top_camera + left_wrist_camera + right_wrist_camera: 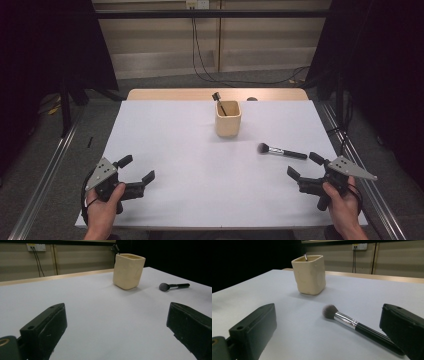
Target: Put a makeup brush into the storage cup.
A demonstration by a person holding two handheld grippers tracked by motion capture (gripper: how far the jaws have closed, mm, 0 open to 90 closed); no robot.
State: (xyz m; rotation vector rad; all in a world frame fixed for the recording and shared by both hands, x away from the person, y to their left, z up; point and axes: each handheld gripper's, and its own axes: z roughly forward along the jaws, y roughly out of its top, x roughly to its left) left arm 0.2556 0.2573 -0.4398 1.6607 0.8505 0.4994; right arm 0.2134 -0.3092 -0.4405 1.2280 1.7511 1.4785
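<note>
Two grippers rest low at the desk's (165, 150) near edge: your left gripper (136, 169) and your right gripper (304, 165), both with jaws apart and holding nothing. One makeup brush (281, 151) lies flat just beyond your right gripper, bristles toward the cream cup (228, 119), which holds another brush (218, 101).

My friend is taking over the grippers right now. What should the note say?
Left gripper: open, holding nothing, near the left front of the white table.
Right gripper: open, holding nothing, just in front of the makeup brush.
The makeup brush lies flat on the table, bristles pointing left, to the right of the beige cup.
Done: one dark-handled tool already stands in the cup.
Left: probably pick up the makeup brush with the right gripper and put it in the cup.
</note>
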